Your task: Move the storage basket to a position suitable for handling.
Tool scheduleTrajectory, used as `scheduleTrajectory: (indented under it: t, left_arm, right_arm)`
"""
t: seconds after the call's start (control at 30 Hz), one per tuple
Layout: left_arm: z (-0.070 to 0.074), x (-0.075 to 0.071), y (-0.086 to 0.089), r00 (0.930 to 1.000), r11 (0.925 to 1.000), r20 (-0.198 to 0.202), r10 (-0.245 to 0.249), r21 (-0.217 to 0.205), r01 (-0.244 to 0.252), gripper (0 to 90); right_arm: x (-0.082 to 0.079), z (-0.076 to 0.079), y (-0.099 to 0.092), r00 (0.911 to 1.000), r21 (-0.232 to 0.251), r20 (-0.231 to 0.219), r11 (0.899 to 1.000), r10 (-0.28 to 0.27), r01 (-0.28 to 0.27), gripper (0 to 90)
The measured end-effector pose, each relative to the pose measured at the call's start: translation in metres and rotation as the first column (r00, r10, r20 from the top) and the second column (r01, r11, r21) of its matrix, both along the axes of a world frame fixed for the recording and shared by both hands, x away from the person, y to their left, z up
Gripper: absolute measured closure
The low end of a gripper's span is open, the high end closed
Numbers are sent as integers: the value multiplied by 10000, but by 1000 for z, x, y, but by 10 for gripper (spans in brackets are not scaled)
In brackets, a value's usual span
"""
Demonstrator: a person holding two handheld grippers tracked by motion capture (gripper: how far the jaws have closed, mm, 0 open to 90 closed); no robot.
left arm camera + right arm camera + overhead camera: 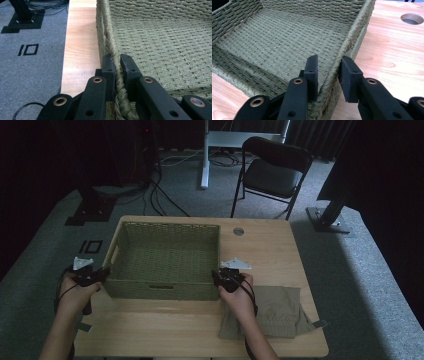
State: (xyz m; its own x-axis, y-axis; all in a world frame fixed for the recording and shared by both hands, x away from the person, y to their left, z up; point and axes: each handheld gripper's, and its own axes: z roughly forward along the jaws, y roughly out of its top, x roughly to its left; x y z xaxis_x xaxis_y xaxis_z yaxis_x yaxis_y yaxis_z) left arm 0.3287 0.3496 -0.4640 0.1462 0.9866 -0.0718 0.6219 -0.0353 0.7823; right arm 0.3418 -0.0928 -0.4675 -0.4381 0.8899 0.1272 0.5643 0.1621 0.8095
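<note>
Hand-held gripper (117,65), woven green basket (160,50) rim

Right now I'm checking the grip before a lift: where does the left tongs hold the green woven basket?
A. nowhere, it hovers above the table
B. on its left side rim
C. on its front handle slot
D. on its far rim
B: in the left gripper view the left tongs pinch the braided side rim of the basket, one jaw on each side.

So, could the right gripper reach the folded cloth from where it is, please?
Probably yes: the cloth lies just beside the right gripper with nothing between them, but its jaws straddle the basket wall and must back off first.
</note>
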Motion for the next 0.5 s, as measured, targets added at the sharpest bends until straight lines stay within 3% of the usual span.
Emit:
scheduleTrajectory:
  t: [0.27,0.33,0.43,0.5]
  left_arm:
    - [0,1,3,9999,9994,-29,-132,-318,131,810]
    - [1,3,5,9993,9969,-69,-372,-690,366,726]
    - [1,8,6,9989,9949,208,-419,-905,437,606]
    - [3,12,5,9989,9939,297,-365,-1031,394,551]
  right_arm:
    - [-2,0,-1,10000,157,-9,9999,-8,8,688]
    - [0,0,-3,10000,314,-68,9995,63,-61,677]
    - [6,0,-6,9999,574,-85,9983,53,-48,654]
    - [10,1,-7,9998,824,166,9966,-75,61,591]
